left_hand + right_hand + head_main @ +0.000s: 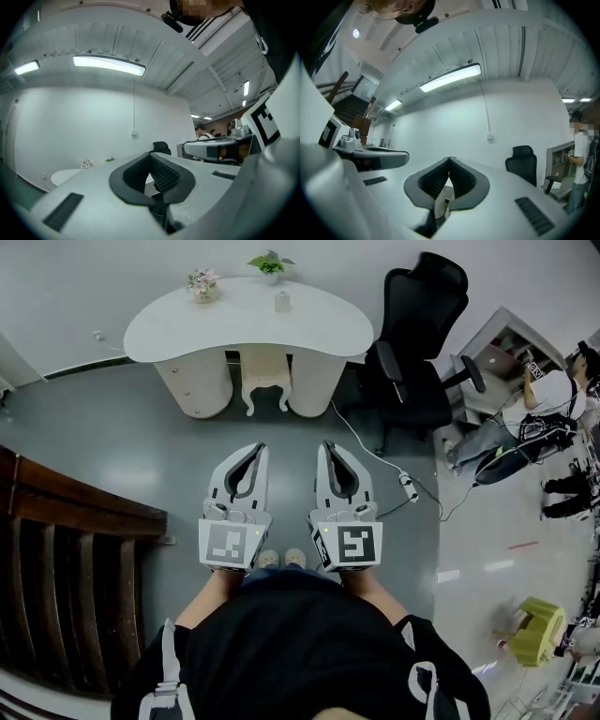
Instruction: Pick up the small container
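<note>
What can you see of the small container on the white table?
The small container is off-white, roughly cylindrical, standing upright near the far edge of the white table, between a flower pot and a green plant, apart from both. Only the table touches it. Lid and material are too small to tell.

A white, kidney-shaped table point(169, 329) stands at the far side of the grey floor point(112, 437), bearing a pot of pale flowers point(203, 284) left of centre, a green plant point(271, 263) at the far edge, and a small container point(282, 302) just nearer, all apart.
</note>
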The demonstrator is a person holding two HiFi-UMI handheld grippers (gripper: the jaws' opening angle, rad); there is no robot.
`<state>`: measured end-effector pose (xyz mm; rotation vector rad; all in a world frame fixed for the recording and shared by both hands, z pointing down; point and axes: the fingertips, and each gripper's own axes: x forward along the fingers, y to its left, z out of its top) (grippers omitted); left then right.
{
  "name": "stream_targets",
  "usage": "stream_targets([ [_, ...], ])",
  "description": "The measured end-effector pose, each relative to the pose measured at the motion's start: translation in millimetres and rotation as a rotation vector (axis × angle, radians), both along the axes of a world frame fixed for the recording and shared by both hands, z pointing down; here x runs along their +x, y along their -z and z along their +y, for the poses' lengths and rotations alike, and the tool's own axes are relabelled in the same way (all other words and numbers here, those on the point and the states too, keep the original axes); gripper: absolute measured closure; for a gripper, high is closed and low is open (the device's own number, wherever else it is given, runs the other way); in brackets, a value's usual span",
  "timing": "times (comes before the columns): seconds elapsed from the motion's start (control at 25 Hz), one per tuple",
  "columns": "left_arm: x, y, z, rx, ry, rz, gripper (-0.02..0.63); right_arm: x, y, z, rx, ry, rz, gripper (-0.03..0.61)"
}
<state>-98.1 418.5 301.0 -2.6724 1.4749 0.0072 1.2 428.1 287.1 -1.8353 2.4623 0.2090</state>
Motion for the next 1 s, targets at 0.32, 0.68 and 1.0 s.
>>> stream_targets([
  [0.32,-10,-1,-8,0.006,-0.002,0.007,0.607,-11,-2,-7,0.006,0.008,-0.015,0.557],
  [0.68,-13,-8,-21,-0.019,-0.024,0.011,0.606,-23,-9,-20,-0.011,0.025,-0.012,0.557],
  [1.0,0,-7,-44,-0.027,-0.027,0.011,0.604,-9,-12,-36,-0.023,0.029,-0.016,0.557],
])
